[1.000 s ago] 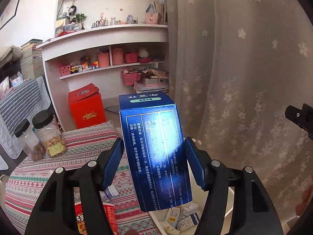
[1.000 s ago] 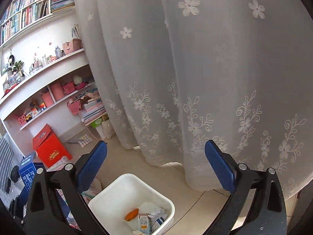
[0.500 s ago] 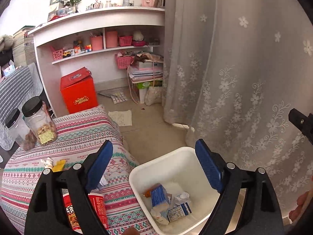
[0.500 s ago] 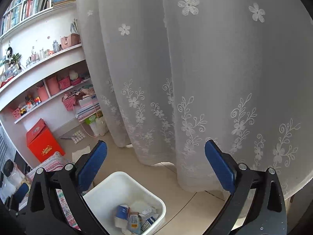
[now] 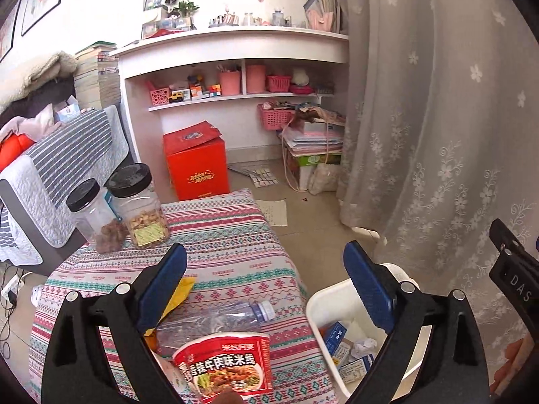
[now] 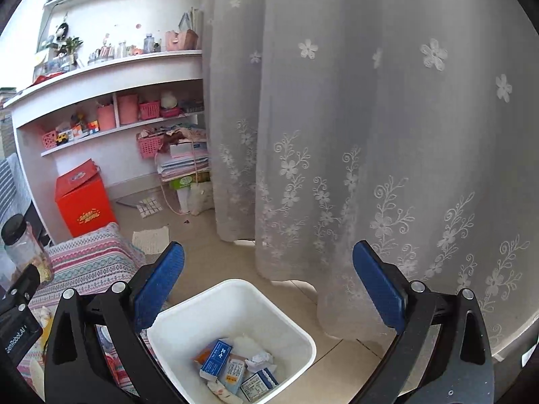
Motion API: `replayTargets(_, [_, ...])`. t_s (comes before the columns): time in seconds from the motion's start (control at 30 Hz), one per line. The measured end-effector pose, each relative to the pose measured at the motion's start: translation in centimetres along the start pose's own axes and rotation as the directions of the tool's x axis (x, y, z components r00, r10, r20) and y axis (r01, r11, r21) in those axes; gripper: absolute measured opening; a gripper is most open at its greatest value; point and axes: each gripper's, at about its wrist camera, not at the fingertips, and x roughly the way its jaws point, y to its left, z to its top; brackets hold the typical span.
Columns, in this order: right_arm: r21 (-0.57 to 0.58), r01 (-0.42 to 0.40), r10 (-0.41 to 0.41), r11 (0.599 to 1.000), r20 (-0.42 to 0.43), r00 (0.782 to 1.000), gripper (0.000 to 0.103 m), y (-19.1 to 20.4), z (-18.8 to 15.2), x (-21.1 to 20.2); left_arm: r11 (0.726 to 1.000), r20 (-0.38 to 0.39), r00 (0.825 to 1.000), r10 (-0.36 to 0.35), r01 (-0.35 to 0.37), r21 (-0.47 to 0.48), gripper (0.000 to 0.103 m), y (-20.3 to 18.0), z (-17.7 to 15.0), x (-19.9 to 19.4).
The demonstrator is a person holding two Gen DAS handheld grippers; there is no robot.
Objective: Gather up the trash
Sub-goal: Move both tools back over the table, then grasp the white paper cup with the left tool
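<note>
My left gripper [image 5: 264, 252] hangs over the patterned table [image 5: 235, 235], its jaws opening wide with nothing between them. Just below it lie a crushed clear plastic bottle [image 5: 215, 318], a red instant-noodle cup [image 5: 224, 367] and a yellow wrapper [image 5: 182, 289]. The white bin [image 5: 323, 298] stands on the floor to the right of the table, with a blue box [image 5: 335, 336] and other cartons and crumpled paper in it. My right gripper [image 6: 268, 249] is open and empty above the bin [image 6: 235, 286], where the blue box [image 6: 217, 358] lies on top of the trash.
Two black-lidded jars [image 5: 141, 208] stand at the table's far left corner. A lace curtain [image 6: 370, 134] hangs right behind the bin. A red box [image 5: 197, 165], white shelves [image 5: 235, 43] and stacked papers [image 5: 313, 141] line the far wall. A covered sofa [image 5: 67, 155] is at left.
The blue box left my left gripper and now lies in the bin. The left jaws spread wide and swung left over the table. The right gripper rolled, bringing the bin more into view.
</note>
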Motion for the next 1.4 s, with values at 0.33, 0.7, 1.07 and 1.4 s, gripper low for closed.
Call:
replayTargets(0.33, [-0.121, -0.082, 0.089, 0.989, 0.050, 0.995, 0.096, 7.2, -0.7, -2.2, 0.994, -0.026, 0.995, 0.097, -0.098, -0.047, 0.092, 6.7, -1.0, -0.3])
replayTargets(0.7, [-0.206, -0.165, 0.175, 0.965, 0.031, 0.984, 0.096, 14.0, -2.1, -3.1, 0.977, -0.069, 0.981, 0.181, -0.187, -0.098, 0.092, 13.2, -1.8, -0.1])
replayTargets(1.07, [-0.236, -0.257, 0.261, 0.937, -0.016, 0.965, 0.096, 18.6, -3.1, -3.6, 0.964, -0.248, 0.949, 0.194, -0.231, -0.130, 0.092, 18.8, -3.2, 3.1])
replayTargets(1.4, [-0.139, -0.273, 0.268, 0.952, -0.058, 0.962, 0.096, 17.6, -2.2, -2.0, 0.981, -0.565, 0.823, -0.063, -0.054, -0.188, 0.092, 18.1, -7.7, 6.9])
